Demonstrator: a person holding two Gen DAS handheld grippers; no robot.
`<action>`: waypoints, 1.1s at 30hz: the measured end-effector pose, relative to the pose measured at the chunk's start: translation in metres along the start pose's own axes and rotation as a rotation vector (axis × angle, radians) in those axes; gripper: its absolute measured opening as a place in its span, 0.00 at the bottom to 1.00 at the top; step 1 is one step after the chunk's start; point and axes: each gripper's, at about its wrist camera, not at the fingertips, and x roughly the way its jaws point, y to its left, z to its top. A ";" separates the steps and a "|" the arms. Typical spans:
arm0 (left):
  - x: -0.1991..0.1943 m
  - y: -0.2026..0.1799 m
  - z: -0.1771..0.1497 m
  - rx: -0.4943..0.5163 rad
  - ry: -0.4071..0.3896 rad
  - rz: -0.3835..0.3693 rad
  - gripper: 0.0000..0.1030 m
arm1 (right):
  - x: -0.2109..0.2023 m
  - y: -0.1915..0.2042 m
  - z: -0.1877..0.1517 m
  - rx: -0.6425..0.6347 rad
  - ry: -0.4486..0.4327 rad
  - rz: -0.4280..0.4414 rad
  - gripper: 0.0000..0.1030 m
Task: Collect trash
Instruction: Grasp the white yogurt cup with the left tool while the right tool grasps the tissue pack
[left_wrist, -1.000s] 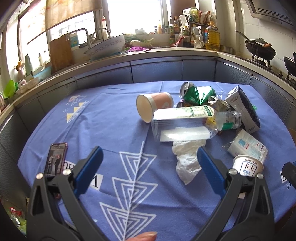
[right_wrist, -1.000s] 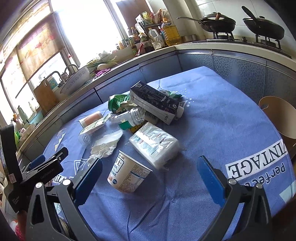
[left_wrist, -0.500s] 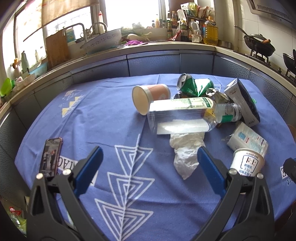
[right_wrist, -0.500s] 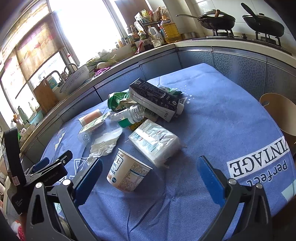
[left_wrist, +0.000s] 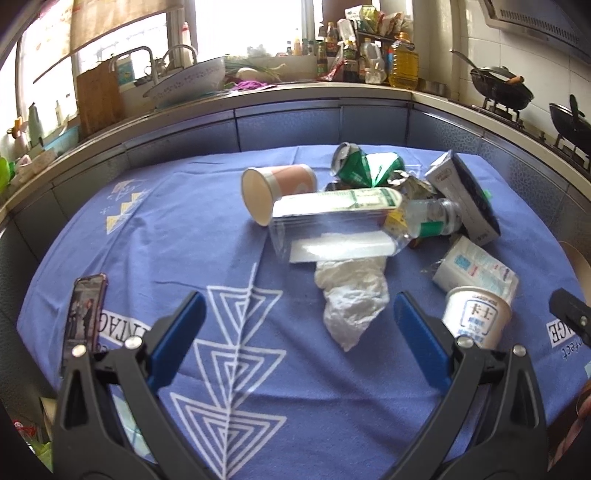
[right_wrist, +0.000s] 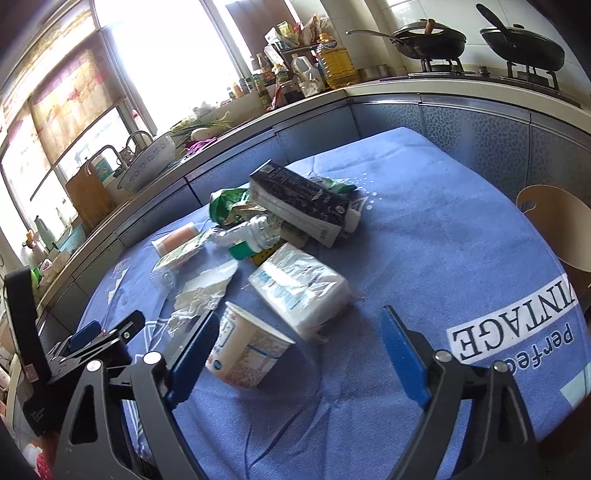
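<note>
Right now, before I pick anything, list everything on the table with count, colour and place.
yoghurt cup: 1, white, upright, nearest the right gripper
tissue pack: 1, white, behind the cup
crumpled wrapper: 1, white, mid-table
clear bottle: 1, lying flat
paper cup: 1, orange, on its side
green can: 1, crushed
carton: 1, black, atop the pile
phone: 1, left edge
left gripper: open
right gripper: jaws just closing, cup by left finger

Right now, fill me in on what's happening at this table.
A person holding two grippers is starting to clear trash piled on the blue tablecloth. The right gripper, jaws just narrowing but open, has the yogurt cup partly between them, not gripped. The left gripper is open and empty, facing the crumpled white wrapper. Nothing is picked up yet.
</note>
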 end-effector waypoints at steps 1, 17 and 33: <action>-0.003 -0.006 -0.002 0.016 -0.010 -0.034 0.95 | 0.002 -0.009 0.001 0.023 0.008 -0.005 0.74; 0.040 -0.102 -0.023 0.284 0.148 -0.382 0.63 | 0.053 -0.043 0.020 0.011 0.204 0.112 0.64; 0.026 -0.050 -0.027 0.138 0.152 -0.383 0.58 | 0.086 -0.007 0.018 -0.181 0.265 0.173 0.70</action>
